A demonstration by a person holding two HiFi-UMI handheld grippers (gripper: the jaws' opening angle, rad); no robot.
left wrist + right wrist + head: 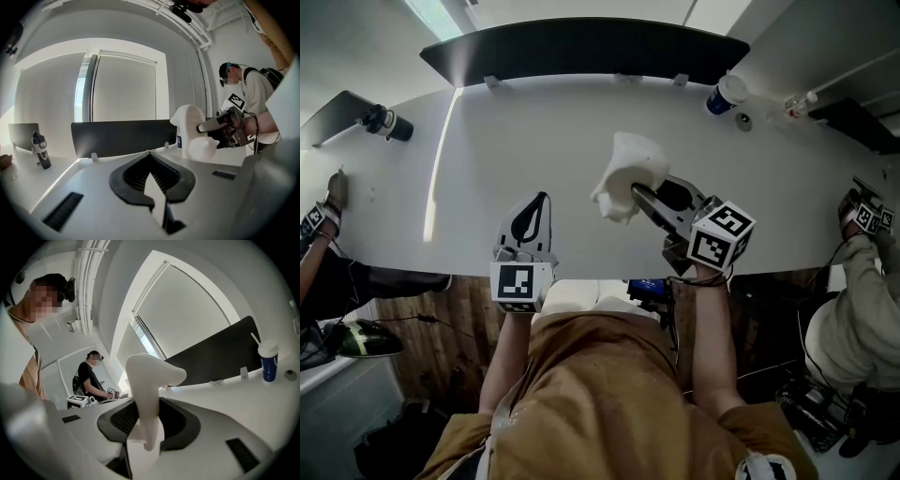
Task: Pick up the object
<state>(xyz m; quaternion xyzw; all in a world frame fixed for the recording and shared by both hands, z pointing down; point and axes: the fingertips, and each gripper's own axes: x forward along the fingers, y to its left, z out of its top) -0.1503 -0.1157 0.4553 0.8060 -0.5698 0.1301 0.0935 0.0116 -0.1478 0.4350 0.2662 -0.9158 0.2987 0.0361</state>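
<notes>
Head view showed the right tool (641, 195) clamped on the white object (628, 171), a lumpy curved piece, held out over the middle of the tabletop (525, 131). Right gripper view confirmed it: the white object (146, 390) stood upright between the jaws of the right tool (149, 423), pinched low on its stem. From the left gripper view the white object (190, 129) looked raised off the tabletop, though contact at its underside was hard to rule out. Left tool (528, 220) sat near the front edge, jaws together, nothing between them. Judged: grasp done, lift seemingly done or nearly so; little left beyond holding it clear. A blue cup (725, 95) stood well apart at the far edge.
</notes>
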